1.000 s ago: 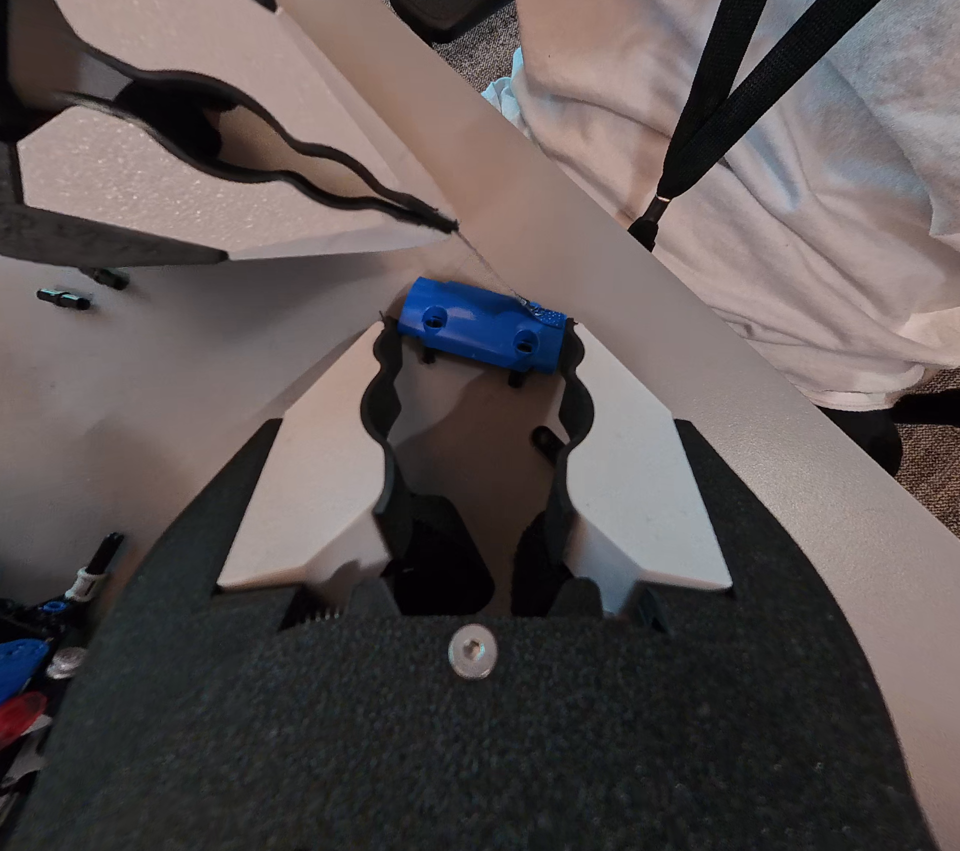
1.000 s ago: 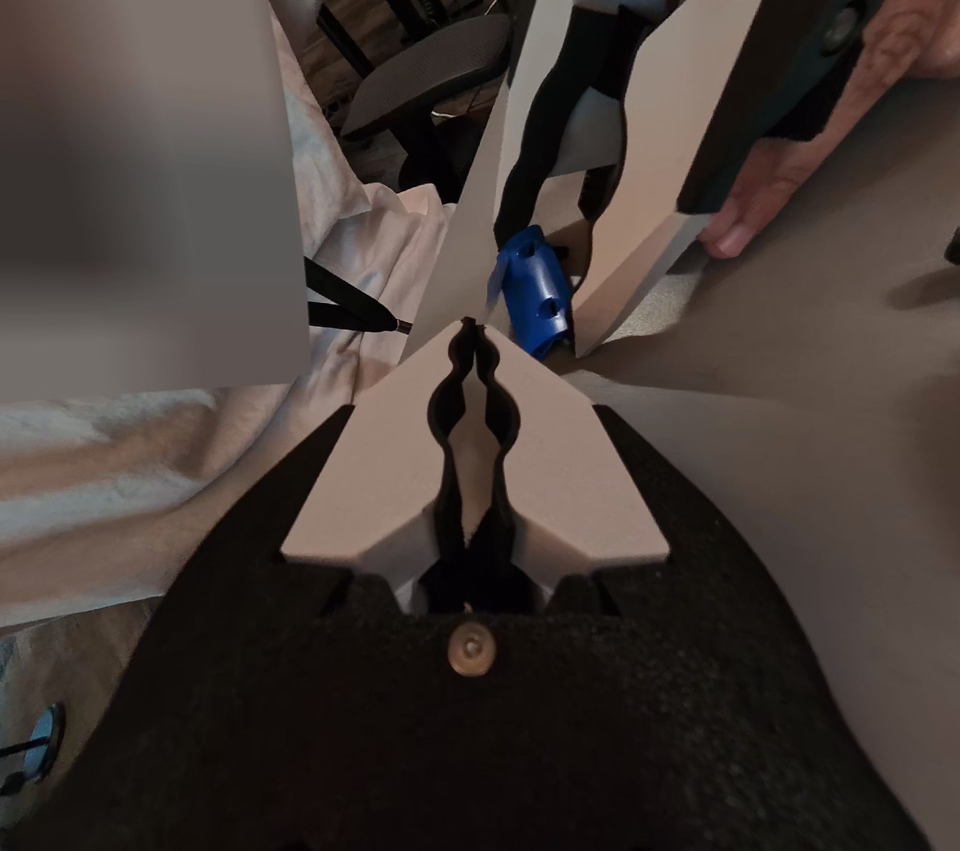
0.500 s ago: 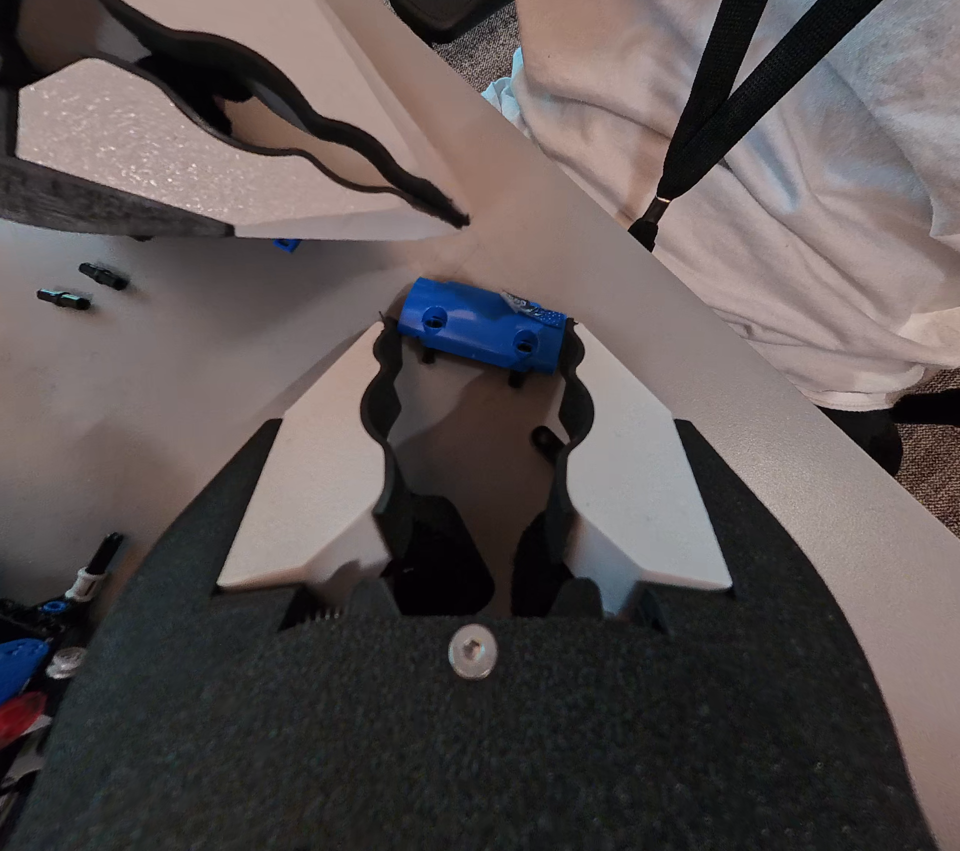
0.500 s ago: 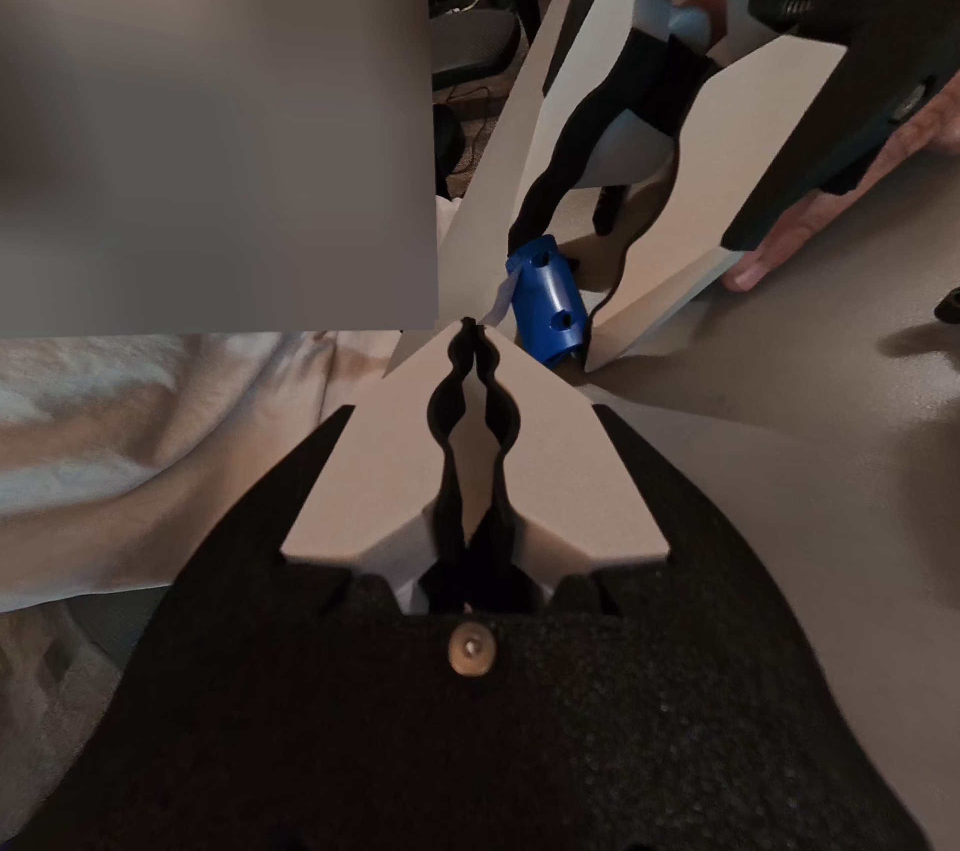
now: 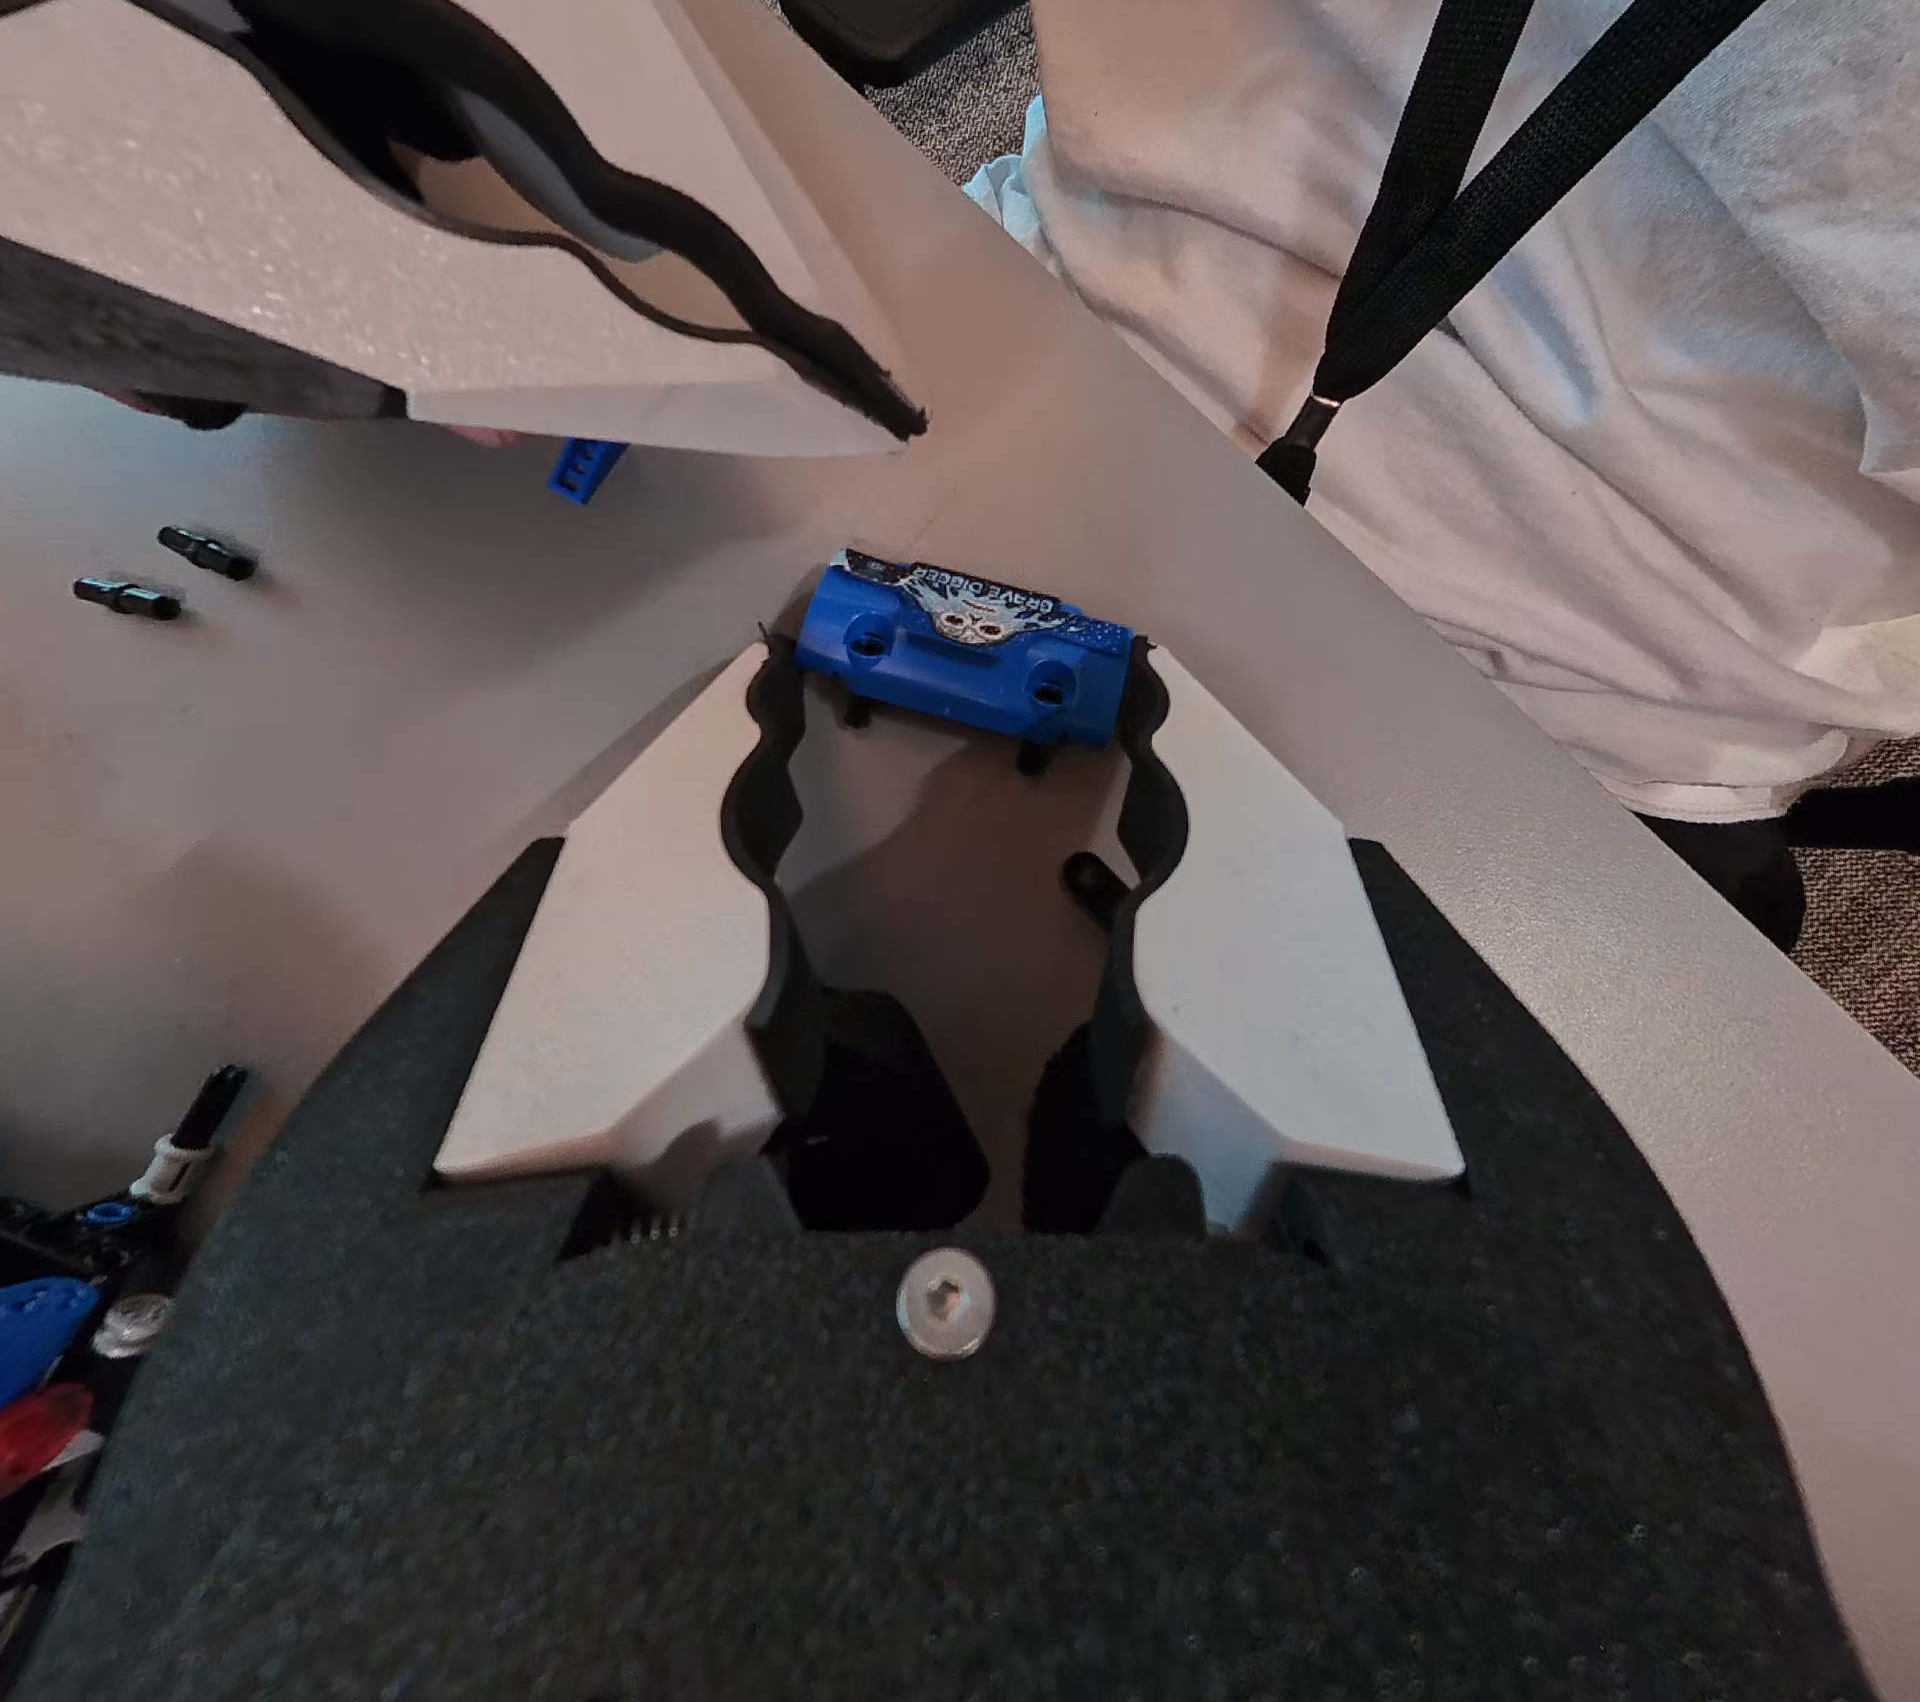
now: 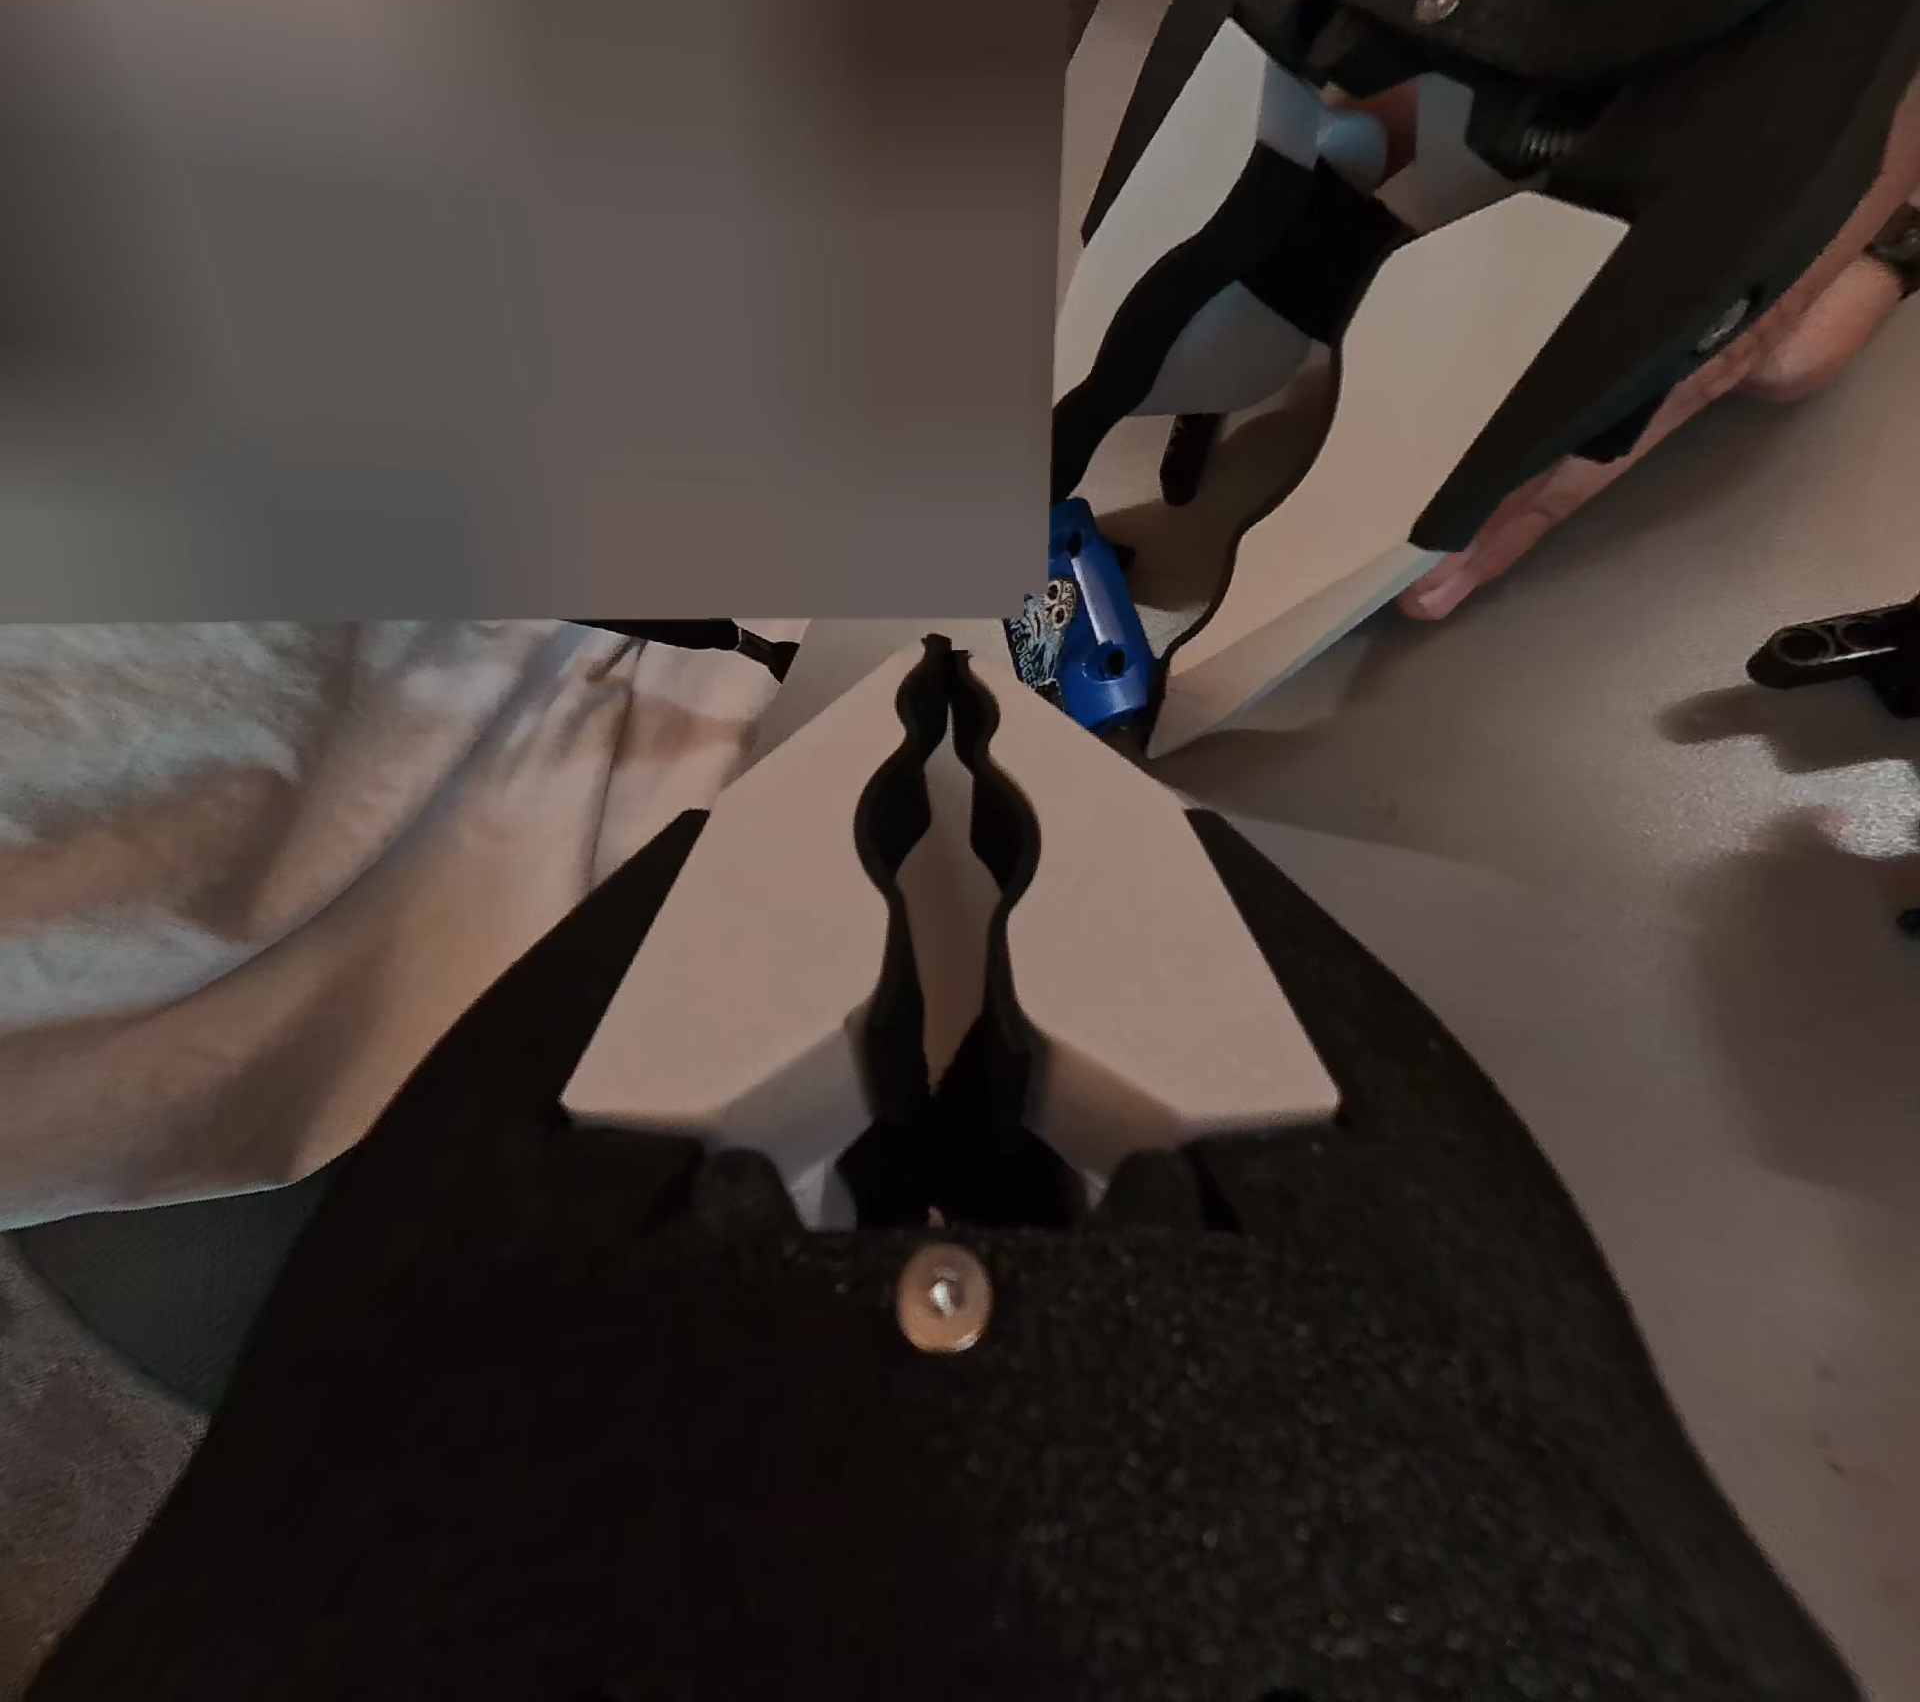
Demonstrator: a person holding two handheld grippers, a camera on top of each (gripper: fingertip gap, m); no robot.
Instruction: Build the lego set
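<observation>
My left gripper (image 5: 958,665) is shut on a blue lego piece (image 5: 966,665), held by its two ends just above the grey table (image 5: 312,769) near the table's edge. A printed sticker (image 5: 977,608) lies along the piece's top. Two short black pins stick out under it. My right gripper (image 6: 940,650) is shut with nothing visible in it. In the left wrist view its tips (image 5: 894,421) hang up and left of the piece, apart from it. The piece (image 6: 1096,629) also shows in the right wrist view, between the left gripper's fingers (image 6: 1278,634).
Two black pins (image 5: 166,577) and a small blue brick (image 5: 587,468) lie on the table to the left. A pile of loose parts (image 5: 52,1320) sits at the lower left. A black beam (image 6: 1834,650) lies at the right. A person in a white shirt (image 5: 1558,302) stands at the table's edge. Spacing between my two grippers at the tips: around 4 cm.
The right gripper has drawn up and away from the blue piece. The sticker it held at the piece's corner now lies flat along the piece's top. The left gripper has stayed put.
</observation>
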